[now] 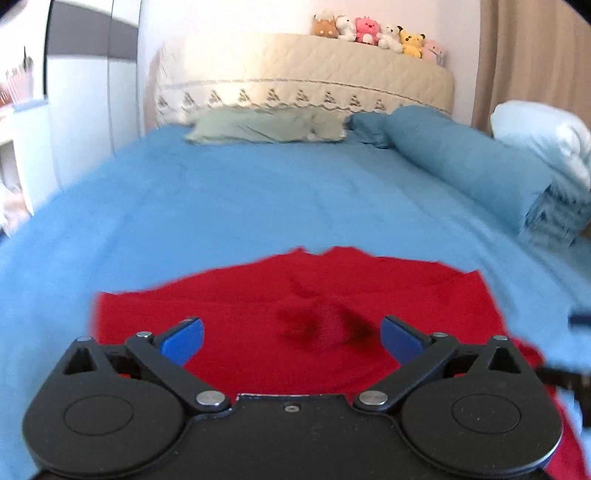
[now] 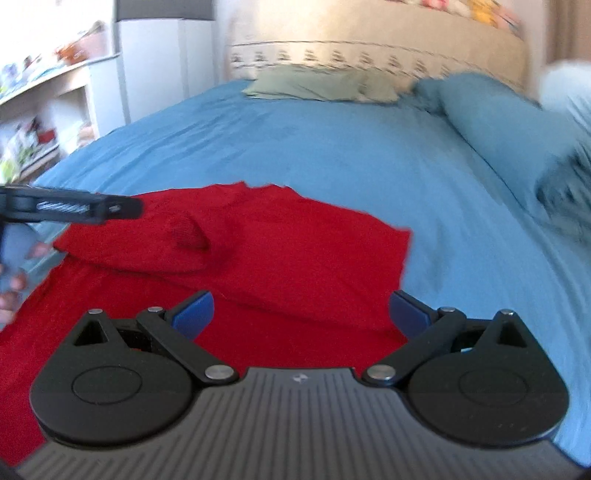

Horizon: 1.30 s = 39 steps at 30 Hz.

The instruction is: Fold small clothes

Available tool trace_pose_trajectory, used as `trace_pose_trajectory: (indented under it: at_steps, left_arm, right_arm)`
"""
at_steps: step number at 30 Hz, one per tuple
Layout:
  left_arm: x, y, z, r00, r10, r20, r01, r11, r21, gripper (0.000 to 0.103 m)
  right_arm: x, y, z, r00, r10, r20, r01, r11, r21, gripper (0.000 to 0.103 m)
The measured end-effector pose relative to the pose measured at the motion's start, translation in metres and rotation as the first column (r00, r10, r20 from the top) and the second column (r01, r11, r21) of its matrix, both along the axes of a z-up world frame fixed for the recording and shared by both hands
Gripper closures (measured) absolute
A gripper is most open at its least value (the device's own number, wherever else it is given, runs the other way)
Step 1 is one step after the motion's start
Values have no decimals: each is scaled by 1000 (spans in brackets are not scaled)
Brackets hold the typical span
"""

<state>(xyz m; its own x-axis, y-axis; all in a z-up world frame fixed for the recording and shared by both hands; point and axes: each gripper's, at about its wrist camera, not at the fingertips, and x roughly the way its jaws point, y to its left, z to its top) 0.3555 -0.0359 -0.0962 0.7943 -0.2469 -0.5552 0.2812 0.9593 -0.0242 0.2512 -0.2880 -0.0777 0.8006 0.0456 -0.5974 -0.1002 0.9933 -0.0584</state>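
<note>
A red garment (image 1: 295, 295) lies spread on the blue bed sheet (image 1: 221, 199), with a fold across its far part and a small raised bump in the middle. It also shows in the right wrist view (image 2: 280, 258). My left gripper (image 1: 291, 338) is open and empty, its blue fingertips (image 1: 184, 341) hovering over the garment's near part. My right gripper (image 2: 302, 314) is open and empty above the garment's near right edge. The left gripper's body (image 2: 70, 208) shows at the left of the right wrist view.
A green pillow (image 1: 266, 125) and a blue pillow (image 1: 369, 127) lie at the headboard (image 1: 303, 74), topped with several plush toys (image 1: 376, 33). A rolled blue duvet (image 1: 465, 162) runs along the right. A white cabinet and shelves (image 2: 55, 96) stand left of the bed.
</note>
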Motion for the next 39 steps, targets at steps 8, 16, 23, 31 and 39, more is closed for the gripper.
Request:
trace_pose_trajectory:
  at_steps: [8, 16, 23, 31, 39]
  left_arm:
    - [-24, 59, -10, 1000, 13, -7, -13, 998, 60, 0]
    - [-28, 80, -28, 998, 18, -63, -19, 1000, -16, 0]
    - [-28, 84, -33, 997, 12, -80, -17, 998, -65, 0]
    - [-28, 85, -31, 996, 28, -81, -33, 998, -58, 0]
    - [-26, 82, -34, 994, 28, -105, -36, 996, -79, 0]
  right_arm:
    - [76, 72, 0, 980, 197, -27, -199, 970, -140, 0]
    - [165, 130, -33, 893, 361, -267, -431, 858, -281, 23]
    - [178, 159, -59, 822, 431, -374, -557, 746, -365, 62]
    - [176, 153, -47, 857, 415, -304, -508, 778, -369, 78]
    - [177, 99, 15, 962, 261, -78, -272, 933, -236, 79]
